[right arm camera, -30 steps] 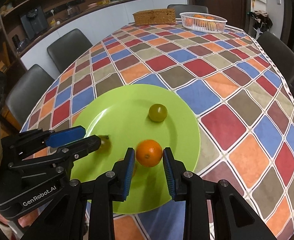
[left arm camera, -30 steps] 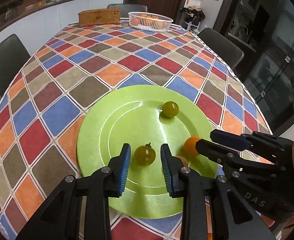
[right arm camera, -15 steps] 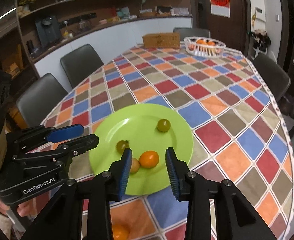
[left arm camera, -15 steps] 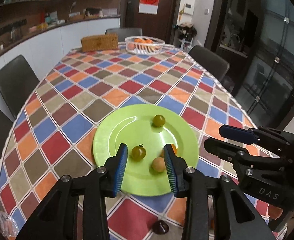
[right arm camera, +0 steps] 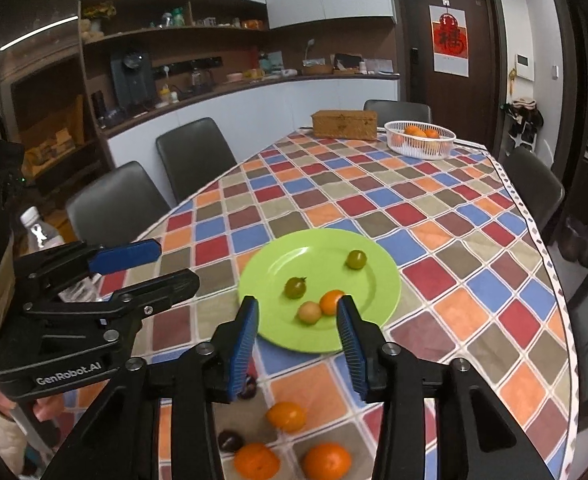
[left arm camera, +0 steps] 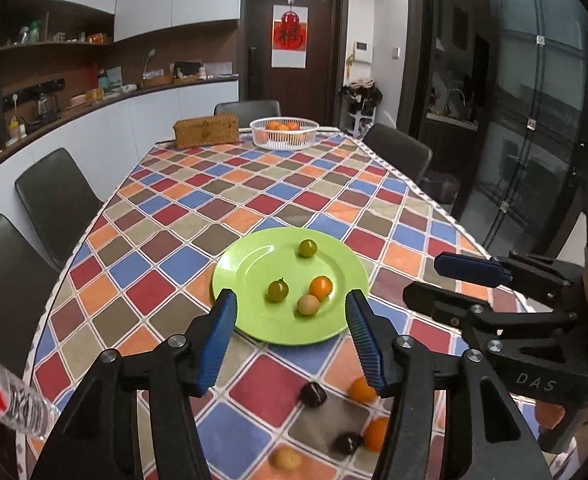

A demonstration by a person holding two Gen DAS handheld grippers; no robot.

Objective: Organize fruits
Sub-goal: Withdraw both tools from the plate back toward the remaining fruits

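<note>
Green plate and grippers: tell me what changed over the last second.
Both grippers drew back and up from the green plate. The left gripper let go of the dark green tomato, the right gripper released the orange; both jaws have just been opening, nothing between them. All four fruits stayed on the plate.

Both wrist views: green plate [left arm camera: 346, 276] ahead

One green plate [left arm camera: 336, 326] holds four fruits: two green tomatoes [left arm camera: 307, 247], one orange [left arm camera: 320, 286] and one pale fruit [left arm camera: 308, 304]. On the worktop [left arm camera: 197, 216] near the camera lie three oranges [right arm camera: 286, 415] and two dark fruits [right arm camera: 230, 440]. One white basket [right arm camera: 420, 148], one wicker box [right arm camera: 344, 124], four chairs [right arm camera: 193, 156].
</note>
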